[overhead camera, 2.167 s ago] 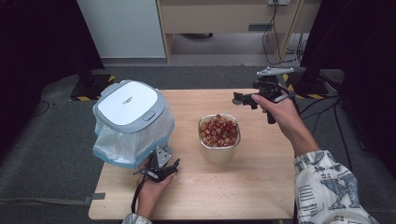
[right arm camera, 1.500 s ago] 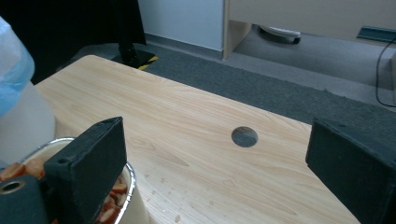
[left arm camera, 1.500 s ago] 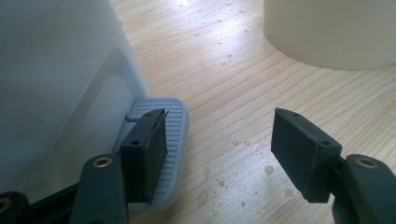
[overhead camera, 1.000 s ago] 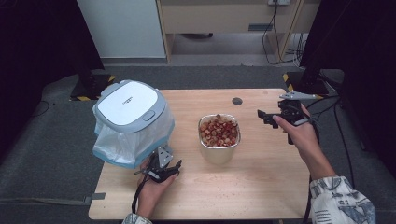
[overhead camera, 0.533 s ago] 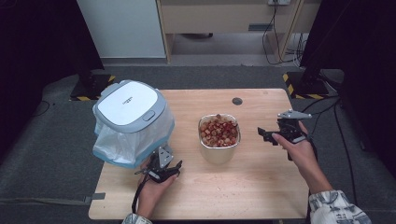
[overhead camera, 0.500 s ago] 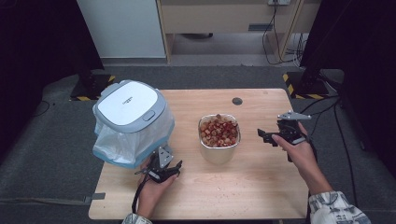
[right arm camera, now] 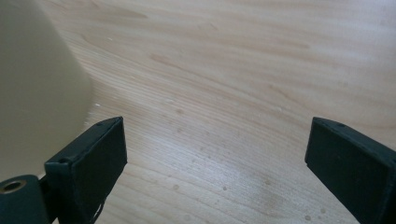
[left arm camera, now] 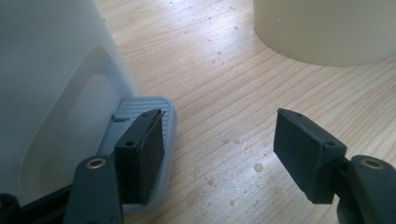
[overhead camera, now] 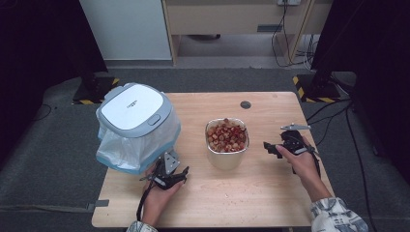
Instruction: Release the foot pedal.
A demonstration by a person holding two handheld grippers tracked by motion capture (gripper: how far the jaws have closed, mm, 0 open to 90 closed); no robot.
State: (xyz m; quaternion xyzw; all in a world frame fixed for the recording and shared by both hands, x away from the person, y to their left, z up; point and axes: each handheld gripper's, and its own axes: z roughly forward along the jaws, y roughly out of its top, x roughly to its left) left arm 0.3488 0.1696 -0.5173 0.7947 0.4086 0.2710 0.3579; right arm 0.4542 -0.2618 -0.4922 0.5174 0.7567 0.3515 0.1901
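While open, fingers [right arm camera: 219,163] flank container [right arm camera: 37,93].

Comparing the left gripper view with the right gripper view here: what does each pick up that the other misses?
Left gripper view alone: the grey foot pedal at the base of the white bin, with one pad of the open left gripper over it. Right gripper view alone: the open right gripper with only bare wood between its jaws. Both: the wooden table and the cream container of food scraps.
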